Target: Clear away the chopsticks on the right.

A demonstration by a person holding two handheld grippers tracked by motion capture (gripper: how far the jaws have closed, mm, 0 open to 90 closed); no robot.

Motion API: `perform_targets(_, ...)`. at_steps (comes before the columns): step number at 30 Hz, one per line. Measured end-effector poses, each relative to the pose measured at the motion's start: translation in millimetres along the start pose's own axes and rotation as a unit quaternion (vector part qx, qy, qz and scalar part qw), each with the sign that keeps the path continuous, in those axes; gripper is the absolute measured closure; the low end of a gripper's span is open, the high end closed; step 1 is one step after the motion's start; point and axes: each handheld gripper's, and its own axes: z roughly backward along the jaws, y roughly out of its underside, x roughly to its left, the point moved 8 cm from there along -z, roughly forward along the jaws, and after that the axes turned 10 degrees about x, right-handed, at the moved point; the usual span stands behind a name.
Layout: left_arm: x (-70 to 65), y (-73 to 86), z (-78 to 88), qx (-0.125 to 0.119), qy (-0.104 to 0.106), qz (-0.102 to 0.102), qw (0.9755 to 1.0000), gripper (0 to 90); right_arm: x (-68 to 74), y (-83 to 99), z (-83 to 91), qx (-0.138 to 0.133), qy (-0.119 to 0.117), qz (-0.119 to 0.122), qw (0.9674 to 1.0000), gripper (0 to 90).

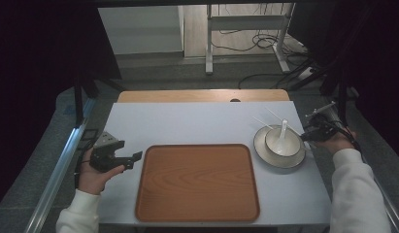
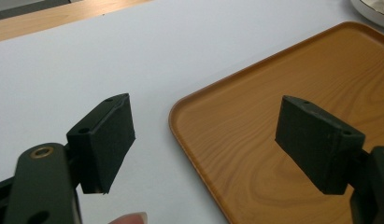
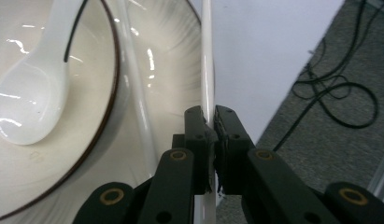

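**Ana:** White and matte, that surface (image 1: 197, 124) gives no trouble; the trouble is the chopstick (image 3: 207, 60). Where exactly is it?

**Ben:** Lying across the right edge of the plate (image 3: 173, 51), beside the bowl (image 3: 98, 93) that holds the soup spoon (image 3: 28, 98). The right gripper (image 3: 213, 122) has its fingers pressed together on it, pinching the near end.

**Ana:** So how should the lift go?

**Ben:** I'd judge slowly and straight up. The stick is thin, round and glossy, so it may swivel in the pinch if the hand tilts. Its twin (image 3: 133, 70) lies just beside it on the plate; a sideways drag could roll that one off.

**Ana:** And the crockery?

**Ben:** Glazed cream ceramic with a dark rim line on the bowl, shiny and hard. It would likely clink or slide if bumped.

**Ana:** The other hand?

**Ben:** The left gripper (image 2: 203, 140) waits with fingers spread wide over the corner of the tray (image 2: 283, 107), gripping nothing. That tray is wood-grained, rectangular, round-cornered, with a low raised lip.
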Motion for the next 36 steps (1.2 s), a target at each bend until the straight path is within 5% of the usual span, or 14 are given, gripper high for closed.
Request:
perform_targets(14, -0.1, 0.7, -1.4, 0.002, 0.001, 0.001, 1.0, 19.6, -4.0, -0.6, 40.4, -0.046, 0.014, -0.008, 0.9988, 85.4)
perform_targets(22, -1.2, 0.3, -1.1, 0.001, 0.003, 0.0, 1.0, 19.6, 8.2, -1.5, 68.7, -0.076, 0.005, -0.002, 0.9971, 85.4)
perform_targets(28, -2.5, 0.0, -1.4, 0.001, 0.006, 0.0, 1.0, 19.6, 34.4, -6.6, 81.3, -0.087, -0.008, 0.021, 0.9959, 85.4)
perform_targets(36, -4.3, -1.6, 0.6, -0.003, 0.011, -0.004, 0.9999, 19.6, 85.3, -7.1, 79.8, -0.067, -0.009, 0.06, 0.9959, 85.3)
